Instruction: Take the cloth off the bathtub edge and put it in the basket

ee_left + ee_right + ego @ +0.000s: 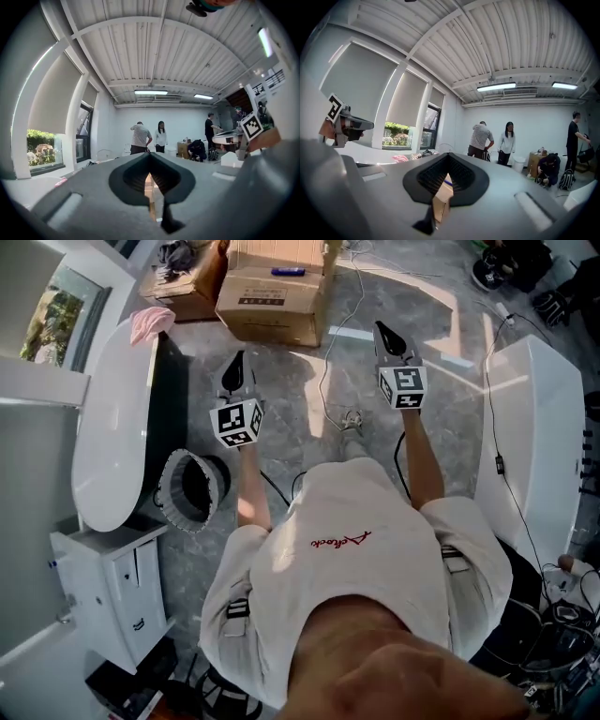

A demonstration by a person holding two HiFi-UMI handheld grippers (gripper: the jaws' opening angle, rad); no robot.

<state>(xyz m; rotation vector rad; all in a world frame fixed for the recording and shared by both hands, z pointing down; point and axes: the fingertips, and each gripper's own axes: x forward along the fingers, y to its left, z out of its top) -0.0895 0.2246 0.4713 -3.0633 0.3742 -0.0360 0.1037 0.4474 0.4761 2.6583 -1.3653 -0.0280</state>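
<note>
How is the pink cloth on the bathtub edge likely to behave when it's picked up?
Probably floppy: the pink cloth lies crumpled in soft folds over the bathtub rim, so it should sag from a pinch. Likely light, being small and thin-looking. It may slide easily off the glossy rim.

– Where is the pink cloth point(151, 322)?
– At eleven o'clock, bunched on the far end of the white bathtub point(105, 427)'s rim.
– And the basket point(190, 489)?
– At nine o'clock, on the floor just beside the tub, with nothing in it.
– The grippers?
– The left gripper point(238, 360) and right gripper point(381, 330) are both held out toward twelve, jaws together, holding nothing, with a cardboard box point(277, 292) beyond them. A second bathtub point(530, 446) stands at three o'clock.
</note>
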